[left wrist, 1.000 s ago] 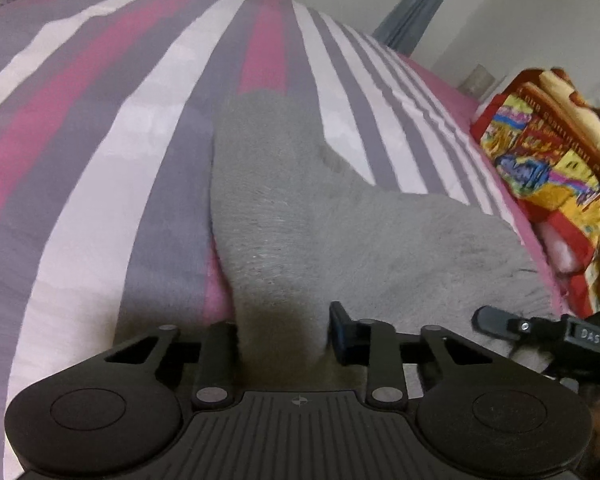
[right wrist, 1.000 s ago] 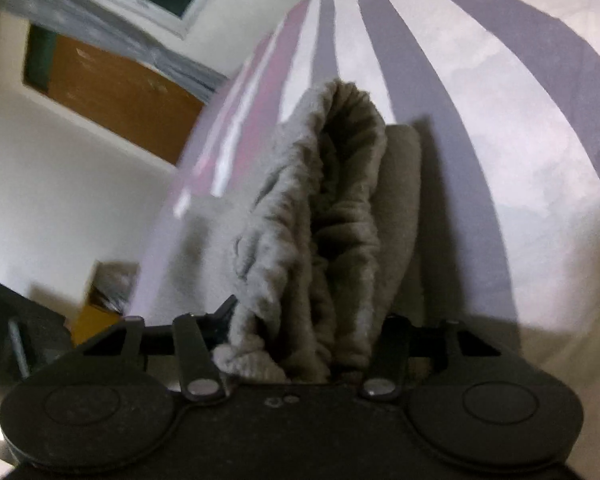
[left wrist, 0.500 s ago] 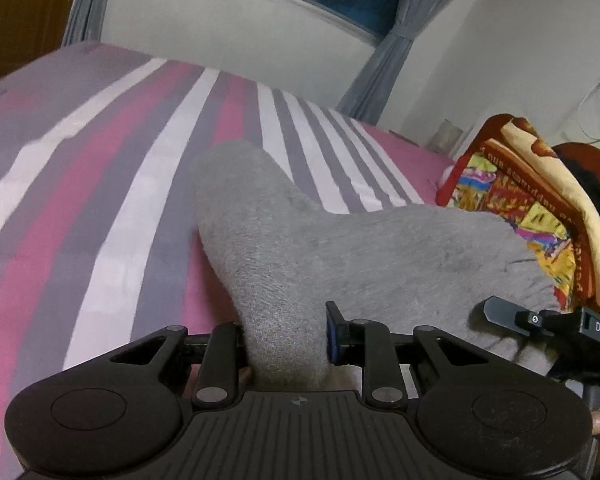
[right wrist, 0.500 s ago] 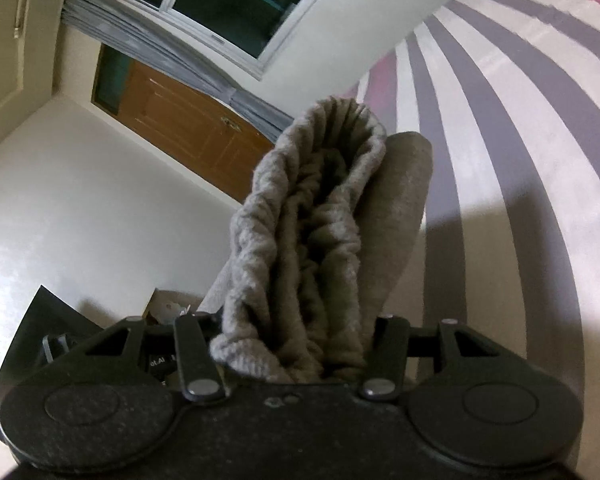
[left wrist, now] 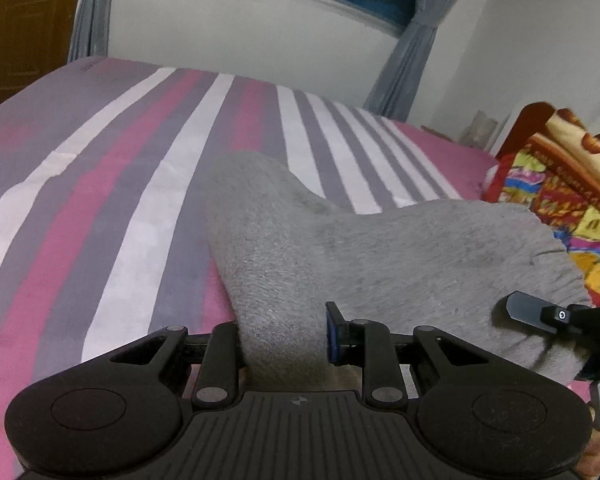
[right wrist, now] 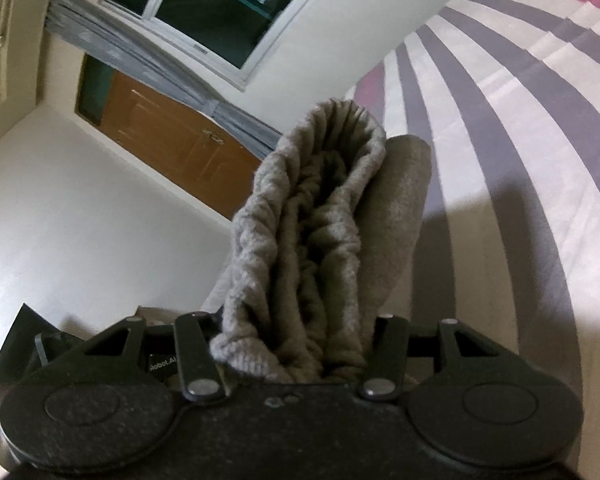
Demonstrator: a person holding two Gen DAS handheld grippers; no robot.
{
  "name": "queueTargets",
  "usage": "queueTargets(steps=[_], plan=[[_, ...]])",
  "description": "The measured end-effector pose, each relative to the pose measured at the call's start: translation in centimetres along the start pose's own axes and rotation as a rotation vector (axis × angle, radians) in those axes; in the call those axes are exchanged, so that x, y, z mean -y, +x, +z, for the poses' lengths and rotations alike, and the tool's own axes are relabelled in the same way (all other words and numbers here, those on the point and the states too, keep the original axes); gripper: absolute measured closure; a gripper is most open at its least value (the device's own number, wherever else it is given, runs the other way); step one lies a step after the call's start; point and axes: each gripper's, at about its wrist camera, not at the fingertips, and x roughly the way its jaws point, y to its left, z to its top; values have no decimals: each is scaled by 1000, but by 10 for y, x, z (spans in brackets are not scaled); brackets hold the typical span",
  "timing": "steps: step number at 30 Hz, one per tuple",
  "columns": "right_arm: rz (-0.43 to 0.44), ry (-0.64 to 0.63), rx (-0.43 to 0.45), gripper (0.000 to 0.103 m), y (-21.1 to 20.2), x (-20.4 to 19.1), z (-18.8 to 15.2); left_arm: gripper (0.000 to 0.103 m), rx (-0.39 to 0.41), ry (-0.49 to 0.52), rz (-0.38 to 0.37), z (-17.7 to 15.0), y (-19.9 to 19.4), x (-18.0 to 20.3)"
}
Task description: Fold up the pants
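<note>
A striped bed sheet (left wrist: 148,184) in pink, grey and white was spread under a dark window (right wrist: 220,8), with a wooden door (right wrist: 172,140) beside it. The grey pants (left wrist: 380,256) were seen lifted off the sheet, stretched between the two tools. The left gripper (left wrist: 286,336) was tilted downward, its jaws clamped on a fold of the cloth. The right gripper (right wrist: 300,344) was rolled sideways and angled less steeply, its jaws closed on the bunched elastic waistband. A colourful blanket (left wrist: 560,200) was visible near the bed's far side.
</note>
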Motion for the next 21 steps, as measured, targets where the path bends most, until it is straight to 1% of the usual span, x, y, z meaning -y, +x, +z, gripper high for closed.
queueTargets(steps=[6,10,14,17,19,20,21], plan=[[-50,23,-20,51,18,22,5,78,-38,26,51,-3,42,3],[-84,42,-28,51,31,35,4,78,-51,41,83,-8,60,3],[-113,89,-27,51,32,54,0,77,-64,64,103,-15,71,-3],[-168,78,-42,48,33,62,-8,73,-73,87,112,-20,75,-4],[-202,76,-39,44,33,65,-13,67,-76,103,126,-23,75,-3],[-227,71,-38,40,33,64,-14,66,-78,102,131,-24,75,-2],[-256,60,-35,38,33,61,-15,61,-81,97,136,-25,75,-3]])
